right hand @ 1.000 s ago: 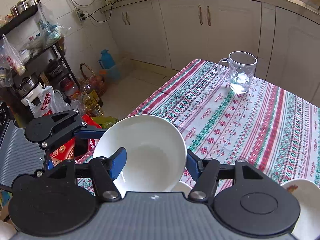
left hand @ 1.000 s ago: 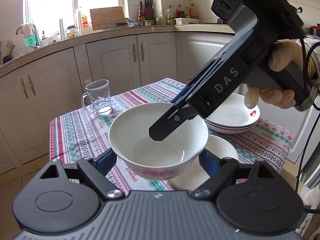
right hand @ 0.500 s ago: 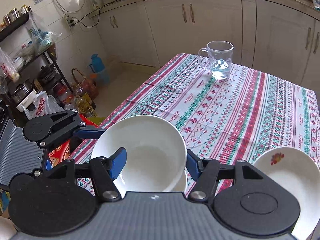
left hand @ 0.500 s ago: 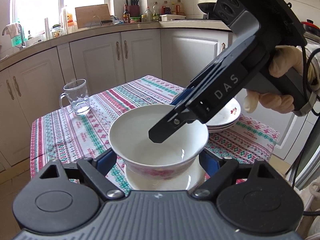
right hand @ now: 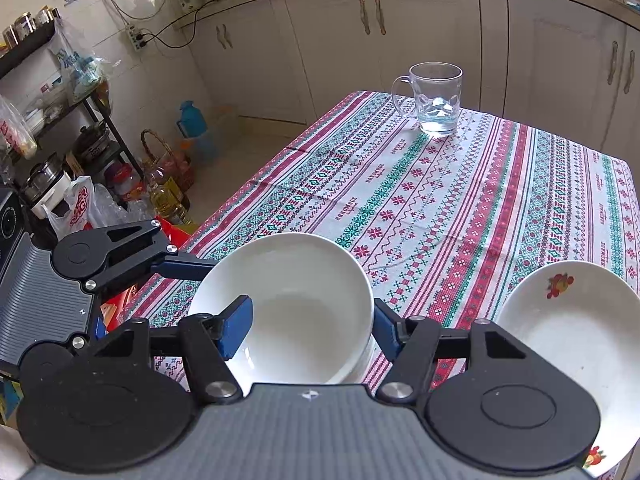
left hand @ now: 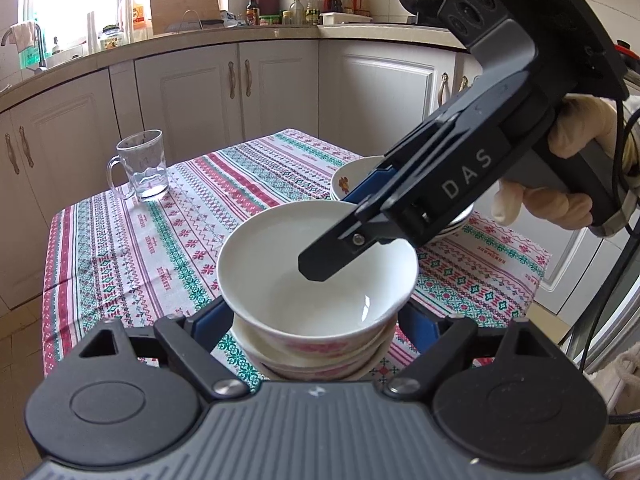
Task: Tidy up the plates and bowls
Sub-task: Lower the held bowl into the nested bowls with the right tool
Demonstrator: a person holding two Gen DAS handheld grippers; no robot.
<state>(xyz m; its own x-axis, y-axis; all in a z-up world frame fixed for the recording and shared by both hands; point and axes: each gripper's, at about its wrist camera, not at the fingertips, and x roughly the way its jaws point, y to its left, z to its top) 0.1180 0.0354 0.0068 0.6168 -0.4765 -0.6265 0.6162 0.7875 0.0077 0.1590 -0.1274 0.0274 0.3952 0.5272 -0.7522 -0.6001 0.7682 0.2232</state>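
Bowl (left hand: pixel 318 280), white with pink flowers outside, sits nested on more bowls at the near table (left hand: pixel 132 240) edge, their lower parts hidden behind the left gripper (left hand: pixel 316 320). That gripper spans it wide, blue pads against both sides. The right gripper (right hand: pixel 310 320) pinches the bowl's rim, one finger inside, one outside. Plates (right hand: pixel 568 332) stacked right are partly cut off; a glass mug (right hand: pixel 434 100) stands far.

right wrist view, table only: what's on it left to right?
White bowl held over a stack of bowls, then the glass mug further back, then the stacked plates with the flower print at the right edge.
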